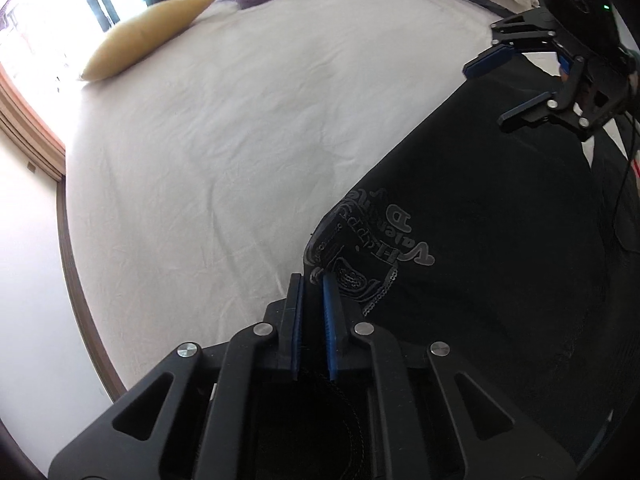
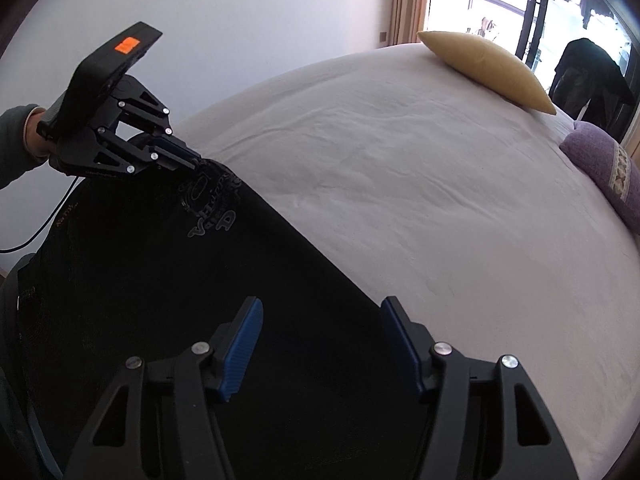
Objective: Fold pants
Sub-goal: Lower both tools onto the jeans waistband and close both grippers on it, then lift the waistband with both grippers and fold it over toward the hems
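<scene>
The black pants (image 2: 168,280) lay on the white sheet (image 2: 400,200), their long edge running from lower centre to upper left of the right wrist frame. Their matte cloth bore a grey printed emblem (image 1: 368,256). The left gripper (image 1: 311,280) was clamped on the corner beside it. The right gripper (image 2: 320,312) hung with fingers wide apart over the fabric's edge.

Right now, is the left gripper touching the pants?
Touching. The right wrist view shows the left gripper shut on the pants' printed corner; the left wrist view shows fabric between its pads.
</scene>
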`<state>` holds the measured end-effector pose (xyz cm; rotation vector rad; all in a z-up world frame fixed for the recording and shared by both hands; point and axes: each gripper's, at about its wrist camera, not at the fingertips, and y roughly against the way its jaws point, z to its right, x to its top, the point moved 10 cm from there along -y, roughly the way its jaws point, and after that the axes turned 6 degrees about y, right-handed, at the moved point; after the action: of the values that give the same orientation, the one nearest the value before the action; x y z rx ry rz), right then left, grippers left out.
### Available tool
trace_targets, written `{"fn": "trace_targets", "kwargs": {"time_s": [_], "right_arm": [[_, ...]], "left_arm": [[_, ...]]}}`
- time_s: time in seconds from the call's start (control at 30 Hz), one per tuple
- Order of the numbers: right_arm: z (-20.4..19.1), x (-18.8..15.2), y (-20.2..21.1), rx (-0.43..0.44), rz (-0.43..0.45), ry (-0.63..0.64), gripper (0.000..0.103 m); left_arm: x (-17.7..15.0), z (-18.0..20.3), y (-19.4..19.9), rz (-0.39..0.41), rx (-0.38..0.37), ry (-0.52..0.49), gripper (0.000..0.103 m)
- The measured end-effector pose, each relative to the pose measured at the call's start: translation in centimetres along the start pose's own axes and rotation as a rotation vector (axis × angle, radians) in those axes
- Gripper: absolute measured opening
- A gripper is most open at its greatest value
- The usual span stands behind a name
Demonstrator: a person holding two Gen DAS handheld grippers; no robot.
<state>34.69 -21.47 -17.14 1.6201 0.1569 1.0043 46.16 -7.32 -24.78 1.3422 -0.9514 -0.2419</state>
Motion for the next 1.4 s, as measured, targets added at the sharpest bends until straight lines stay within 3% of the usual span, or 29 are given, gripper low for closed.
{"fn": "trace_targets", "kwargs": {"time_s": [0.1, 0.33, 0.57, 0.8, 1.4], "right_arm": [[-0.3, 0.1, -0.7, -0.003, -0.039, 0.050, 0.050], [-0.5, 0.7, -1.9, 0.007, -0.068, 0.106, 0.044], [-1.1, 0.4, -3.2, 0.006, -0.114, 0.150, 0.030], [-1.4, 0.4, -3.2, 0.016, -0.125, 0.167, 0.008], [-3.5, 0.7, 1.3, -0.043, -0.021, 0.073, 0.003]], "left_arm": [[-0.3, 0.9, 1.7, 0.054, 0.041, -0.047, 0.007], [-1.0, 2.5, 4.5, 0.147, 0.086, -0.093, 0.007], [-1.6, 2.2, 5.4, 0.156, 0.072, -0.074, 0.007], [-1.2, 2.4, 5.4, 0.161, 0.073, -0.070, 0.007], [-2.0, 4.8, 9.4, 0.201, 0.056, -0.042, 0.007]]}}
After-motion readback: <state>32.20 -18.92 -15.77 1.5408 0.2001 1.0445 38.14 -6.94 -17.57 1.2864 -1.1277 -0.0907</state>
